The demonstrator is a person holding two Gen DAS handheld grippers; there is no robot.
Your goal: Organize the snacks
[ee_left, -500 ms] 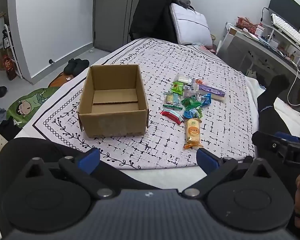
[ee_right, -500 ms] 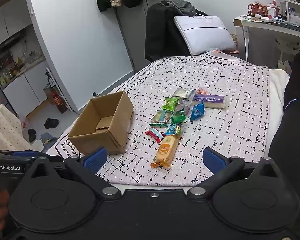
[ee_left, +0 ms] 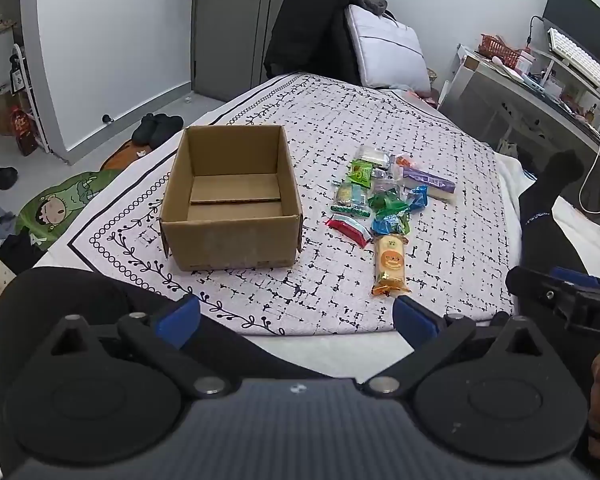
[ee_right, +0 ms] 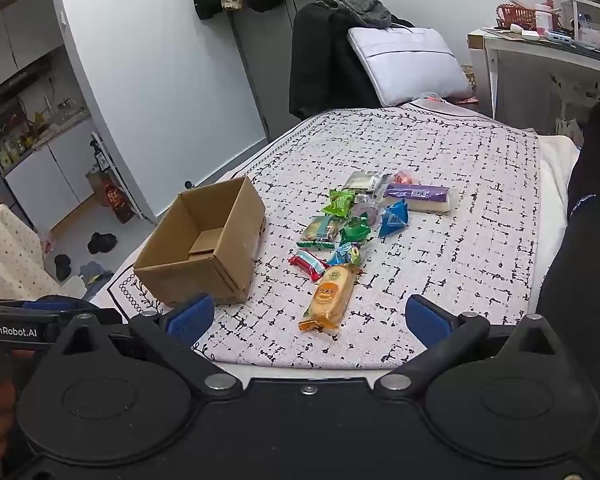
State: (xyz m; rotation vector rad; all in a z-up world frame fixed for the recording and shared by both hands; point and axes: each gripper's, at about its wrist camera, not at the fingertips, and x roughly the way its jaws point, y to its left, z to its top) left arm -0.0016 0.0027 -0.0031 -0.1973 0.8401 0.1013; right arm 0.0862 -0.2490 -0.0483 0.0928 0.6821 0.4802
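The snacks (ee_left: 384, 204) lie clustered on the bedspread (ee_left: 420, 128) just right of the empty cardboard box (ee_left: 232, 200); left gripper (ee_left: 296, 316) and right gripper (ee_right: 310, 318) both hover nearer than the box, fingers spread, holding nothing.

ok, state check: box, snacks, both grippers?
Brown cardboard box: upright, top open, nothing inside.
Orange long wrapped snack bar: lying flat on the patterned cloth, nearest the grippers.
Red wrapped snack: flat on cloth, beside the pile.
Purple wrapped bar: flat, far side of pile.
Left gripper: open, holding nothing.
Right gripper: open, holding nothing.
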